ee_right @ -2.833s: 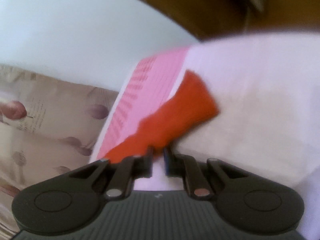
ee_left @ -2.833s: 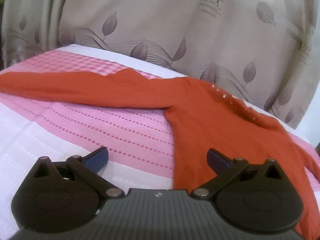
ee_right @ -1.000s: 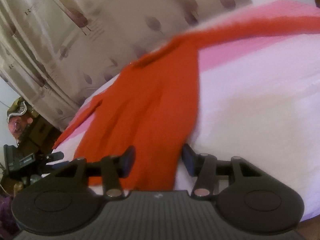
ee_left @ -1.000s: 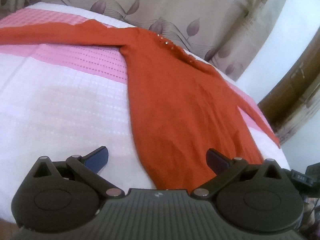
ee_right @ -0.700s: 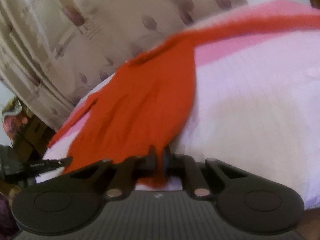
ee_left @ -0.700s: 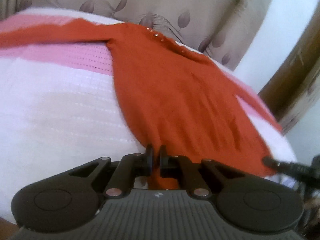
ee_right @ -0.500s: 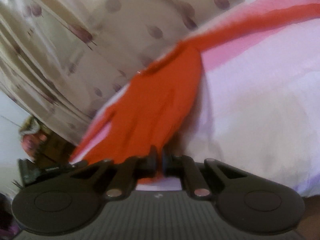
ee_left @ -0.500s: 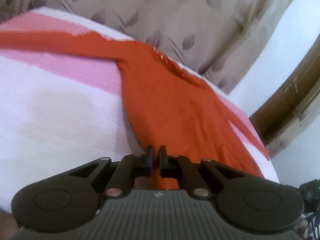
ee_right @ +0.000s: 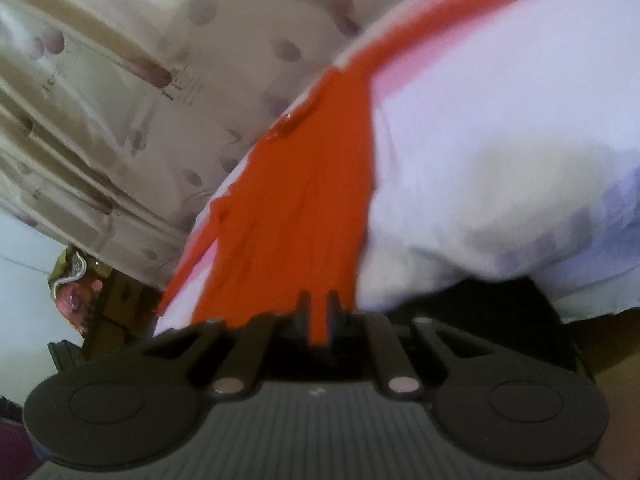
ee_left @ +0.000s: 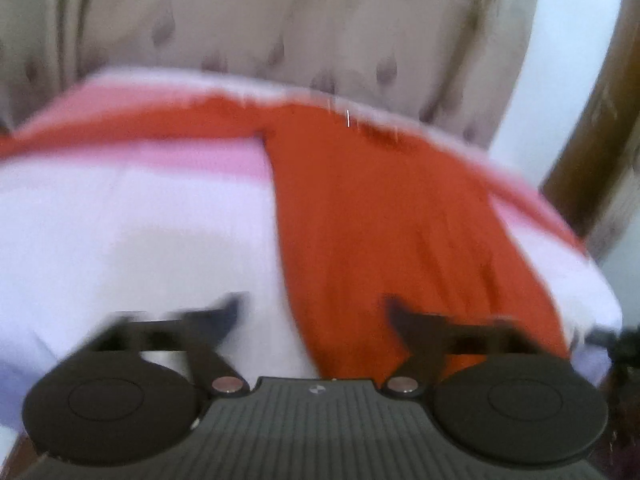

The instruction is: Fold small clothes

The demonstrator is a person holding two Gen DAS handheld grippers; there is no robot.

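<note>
An orange long-sleeved sweater (ee_left: 380,208) lies spread on the bed, its sleeves stretched out to both sides. In the blurred left wrist view my left gripper (ee_left: 314,306) hangs above the near hem. Its jaws are opening wide, and the cloth's left edge lies below the gap with no pad touching it. In the right wrist view the sweater (ee_right: 304,200) runs away from my right gripper (ee_right: 318,304). Those jaws are starting to open, but a strip of the hem is still pinched between the pads. The hem is pulled taut over the bed's edge.
The bed sheet (ee_left: 140,240) is white with a pink band (ee_left: 160,156) under the sleeves. A beige leaf-print curtain (ee_left: 280,20) hangs behind the bed and a wooden door frame (ee_left: 588,128) stands at right. Clutter (ee_right: 76,284) sits beside the bed at lower left.
My left gripper, shut on the hem half a second ago, has sprung open and lifted. My right gripper, open a second ago, closed on the hem and has pulled it toward the bed's edge.
</note>
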